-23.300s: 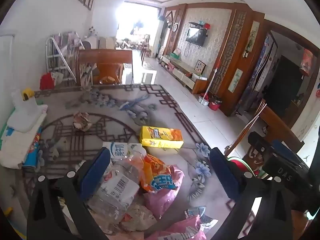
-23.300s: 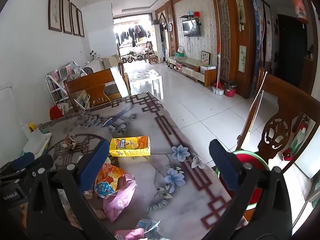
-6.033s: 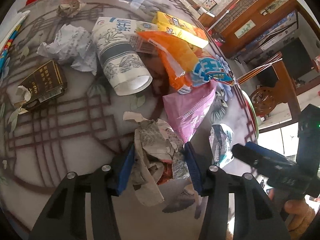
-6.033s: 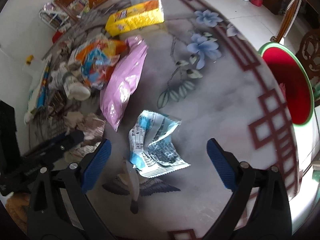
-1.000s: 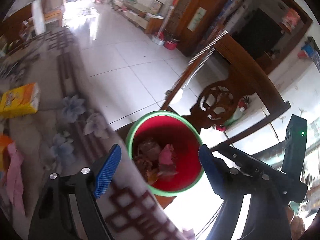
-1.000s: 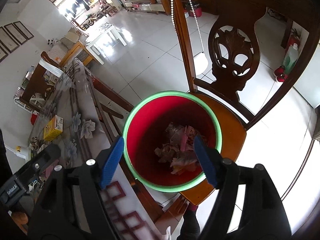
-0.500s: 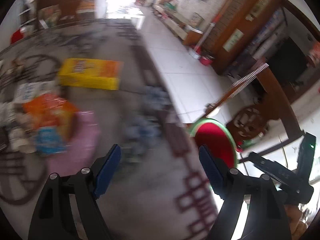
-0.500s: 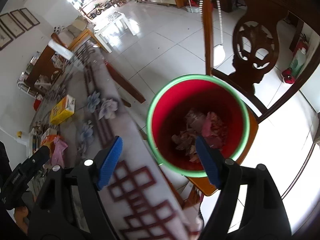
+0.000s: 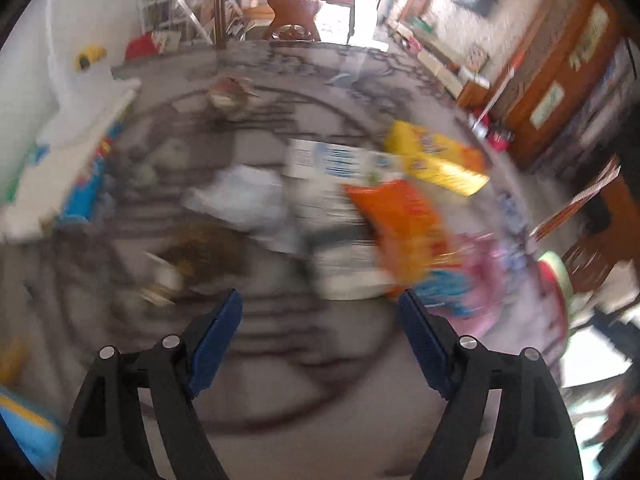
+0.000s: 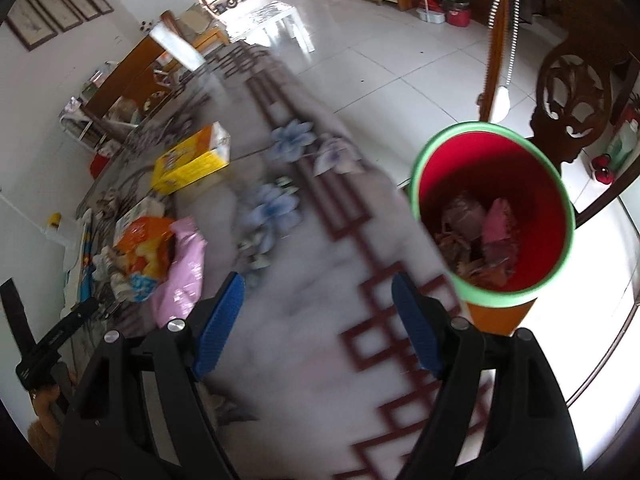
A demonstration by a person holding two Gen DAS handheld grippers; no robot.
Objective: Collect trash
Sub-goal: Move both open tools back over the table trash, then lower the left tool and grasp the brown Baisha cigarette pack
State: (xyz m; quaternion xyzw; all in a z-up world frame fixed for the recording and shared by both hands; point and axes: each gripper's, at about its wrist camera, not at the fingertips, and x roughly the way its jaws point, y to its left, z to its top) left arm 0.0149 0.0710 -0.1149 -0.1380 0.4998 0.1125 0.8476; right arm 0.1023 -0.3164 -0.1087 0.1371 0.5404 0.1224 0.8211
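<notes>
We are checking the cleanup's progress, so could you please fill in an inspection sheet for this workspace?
Surface: patterned table, bare near both grippers.
Job's things: red bin on a chair seat beside the table edge, holding crumpled trash; orange snack bag, pink bag, yellow box, white carton on the table.
Clutter: folded cloths at the far side.
Grippers: left hand-held gripper open, empty; right hand-held gripper open, empty.
Cables: nothing seen.
Surroundings: carved wooden chair, tiled floor.

Black hand-held gripper [image 9: 320, 312], blue pads [image 9: 216, 334]
</notes>
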